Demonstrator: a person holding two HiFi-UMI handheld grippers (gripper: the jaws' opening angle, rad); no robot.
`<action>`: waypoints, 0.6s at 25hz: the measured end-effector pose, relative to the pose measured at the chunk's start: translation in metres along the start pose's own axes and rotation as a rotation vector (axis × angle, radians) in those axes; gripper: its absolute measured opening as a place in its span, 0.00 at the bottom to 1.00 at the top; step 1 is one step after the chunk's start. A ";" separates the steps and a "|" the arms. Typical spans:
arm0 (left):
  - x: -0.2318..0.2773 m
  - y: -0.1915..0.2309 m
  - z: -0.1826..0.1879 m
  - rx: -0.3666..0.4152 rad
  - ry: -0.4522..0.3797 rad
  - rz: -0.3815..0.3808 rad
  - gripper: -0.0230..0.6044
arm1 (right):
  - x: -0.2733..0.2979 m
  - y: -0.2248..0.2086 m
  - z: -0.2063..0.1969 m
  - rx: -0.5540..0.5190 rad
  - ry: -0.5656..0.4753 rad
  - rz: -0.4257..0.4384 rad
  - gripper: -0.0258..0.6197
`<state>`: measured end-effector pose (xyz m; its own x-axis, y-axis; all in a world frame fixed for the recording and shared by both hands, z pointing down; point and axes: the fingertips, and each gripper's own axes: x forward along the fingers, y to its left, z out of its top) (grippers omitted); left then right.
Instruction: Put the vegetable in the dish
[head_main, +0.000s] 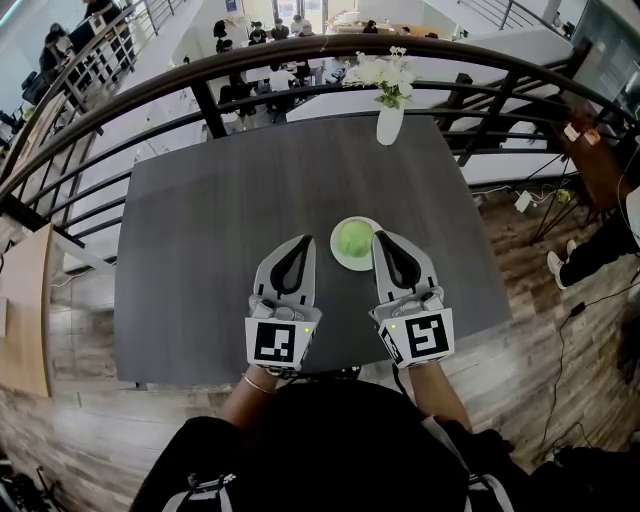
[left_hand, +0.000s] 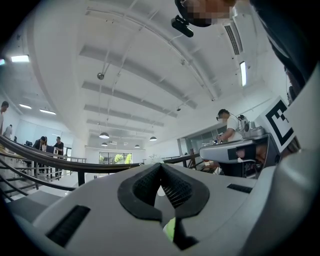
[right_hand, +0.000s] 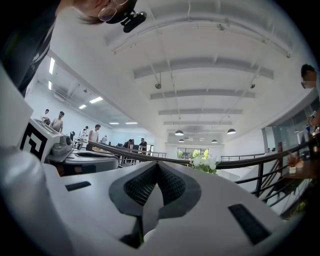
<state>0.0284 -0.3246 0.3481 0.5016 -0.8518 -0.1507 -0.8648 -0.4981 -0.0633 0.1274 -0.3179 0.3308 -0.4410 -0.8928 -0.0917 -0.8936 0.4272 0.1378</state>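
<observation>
- I am holding left gripper (head_main: 299, 243) and right gripper (head_main: 384, 238) empty, jaws pressed together.
- The vegetable (head_main: 353, 239) is lying in the dish (head_main: 341, 263); I am planning a retreat without nudging it.

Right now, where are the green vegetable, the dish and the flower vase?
green vegetable (head_main: 354, 238), head view, its rounded top
dish (head_main: 345, 264), head view, bare white rim at its near edge
flower vase (head_main: 389, 125), head view, its white body

Round green vegetable (head_main: 354, 239) lies in the white dish (head_main: 341, 257).
</observation>
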 end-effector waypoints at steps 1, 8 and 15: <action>-0.001 0.000 -0.001 0.004 -0.006 -0.002 0.04 | -0.001 0.000 -0.001 0.003 0.001 -0.001 0.05; -0.003 -0.006 0.001 0.001 0.002 -0.005 0.04 | -0.005 0.000 -0.001 0.012 0.000 0.001 0.05; -0.002 -0.010 0.005 0.006 -0.003 -0.015 0.04 | -0.009 -0.001 -0.005 0.003 0.018 0.004 0.05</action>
<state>0.0363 -0.3167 0.3444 0.5144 -0.8438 -0.1530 -0.8574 -0.5097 -0.0712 0.1326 -0.3111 0.3361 -0.4428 -0.8936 -0.0732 -0.8922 0.4310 0.1349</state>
